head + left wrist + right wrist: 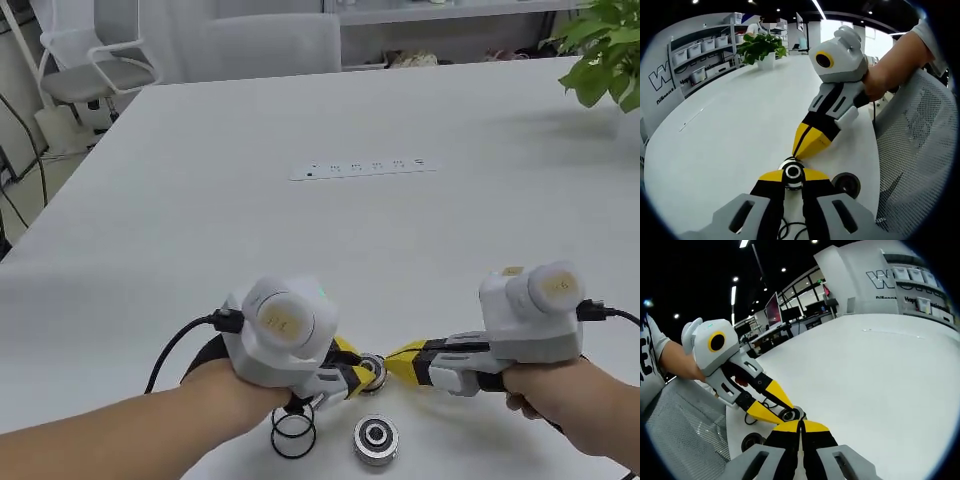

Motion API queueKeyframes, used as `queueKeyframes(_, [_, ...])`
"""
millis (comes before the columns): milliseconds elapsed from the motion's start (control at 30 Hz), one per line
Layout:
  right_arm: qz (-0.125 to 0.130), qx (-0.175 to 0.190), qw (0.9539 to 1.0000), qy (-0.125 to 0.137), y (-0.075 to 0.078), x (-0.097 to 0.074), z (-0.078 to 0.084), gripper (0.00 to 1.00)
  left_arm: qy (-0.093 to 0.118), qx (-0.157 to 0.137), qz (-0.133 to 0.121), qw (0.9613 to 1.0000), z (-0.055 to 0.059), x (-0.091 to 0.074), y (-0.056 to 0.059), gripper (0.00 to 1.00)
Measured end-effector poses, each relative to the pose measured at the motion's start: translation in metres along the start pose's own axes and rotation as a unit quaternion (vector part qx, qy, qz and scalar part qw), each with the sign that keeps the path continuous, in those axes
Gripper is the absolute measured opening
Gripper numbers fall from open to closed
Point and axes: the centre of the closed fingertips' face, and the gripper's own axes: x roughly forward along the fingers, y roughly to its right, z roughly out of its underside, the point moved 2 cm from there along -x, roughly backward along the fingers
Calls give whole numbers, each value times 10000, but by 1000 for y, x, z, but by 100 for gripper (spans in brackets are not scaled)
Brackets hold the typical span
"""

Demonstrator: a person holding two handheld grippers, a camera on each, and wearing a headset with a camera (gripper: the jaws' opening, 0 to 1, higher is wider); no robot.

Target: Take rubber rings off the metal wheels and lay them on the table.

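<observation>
- while loose rubber rings (293, 432) lie on the worktop (300, 250), the left gripper (356, 372) clamps a metal wheel (792, 172) by its rim.
- the right gripper (800, 426), jaws pressed together, meets that wheel's rim from the right, nose to nose with the left.

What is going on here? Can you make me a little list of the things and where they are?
left hand-held gripper: shut on a metal wheel
right hand-held gripper: jaws together, tips at the edge of that wheel
second metal wheel: lying on the white table, near the person
rubber rings: black, loose on the table, just left of the second wheel
power strip: farther out, mid-table
potted plant: far right corner
</observation>
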Motion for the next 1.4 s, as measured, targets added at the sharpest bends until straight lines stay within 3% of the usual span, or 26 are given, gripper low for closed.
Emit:
queueKeyframes(200, [-55,141,9999,10,-2,-1,1,0,-7,12,-1,10000,0,0,1,7])
queueKeyframes(1200, [-231,6,9997,0,-15,4,-2,0,-20,26,-18,10000,0,0,1,7])
queueKeyframes(1267, [-323,28,9995,17,-18,5,-3,0,-24,33,-17,10000,0,0,1,7])
queueKeyframes(1333, [-593,107,9976,327,-29,7,-16,0,-15,30,-27,10000,0,0,1,7])
queueKeyframes(1400, [-515,-14,9984,227,-30,8,-17,0,-9,23,-35,10000,0,0,1,7])
